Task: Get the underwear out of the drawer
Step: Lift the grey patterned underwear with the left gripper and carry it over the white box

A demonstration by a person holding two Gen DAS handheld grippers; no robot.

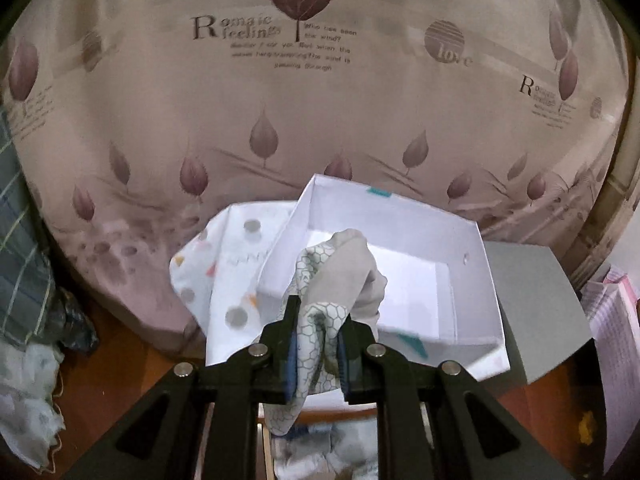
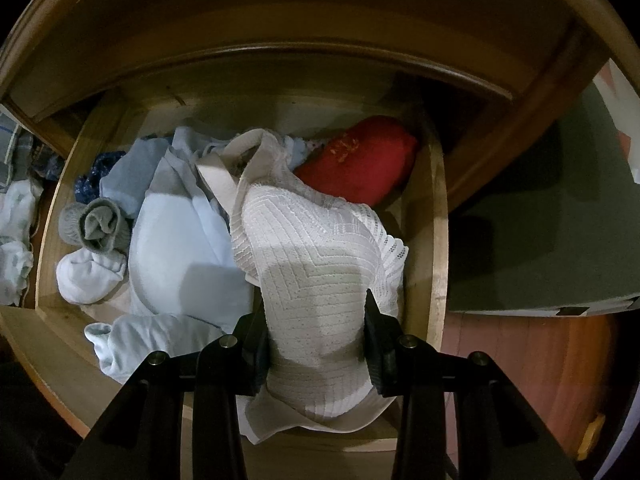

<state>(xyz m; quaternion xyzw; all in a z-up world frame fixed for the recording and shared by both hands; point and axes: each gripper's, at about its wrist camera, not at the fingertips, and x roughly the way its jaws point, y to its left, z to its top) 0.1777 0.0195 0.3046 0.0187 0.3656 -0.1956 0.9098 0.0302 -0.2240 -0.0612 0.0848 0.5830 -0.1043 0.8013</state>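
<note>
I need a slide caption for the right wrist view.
Right hand-held gripper clamps white lace underwear above the open wooden drawer.

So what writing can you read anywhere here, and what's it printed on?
"Romatic feeling", beside a big leaf, on the bedsheet.
"love", on the sheet's striped circle.
Small lines under the heading: mostly blurred; "Who has seen the wind?" seems likely.
Yellow marks on the red item: unreadable.

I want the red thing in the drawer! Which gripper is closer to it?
Right. The right gripper hangs over the open drawer, clamped on white lace underwear beside the red bundle. The left gripper holds patterned underwear by a white box, away from it.
</note>
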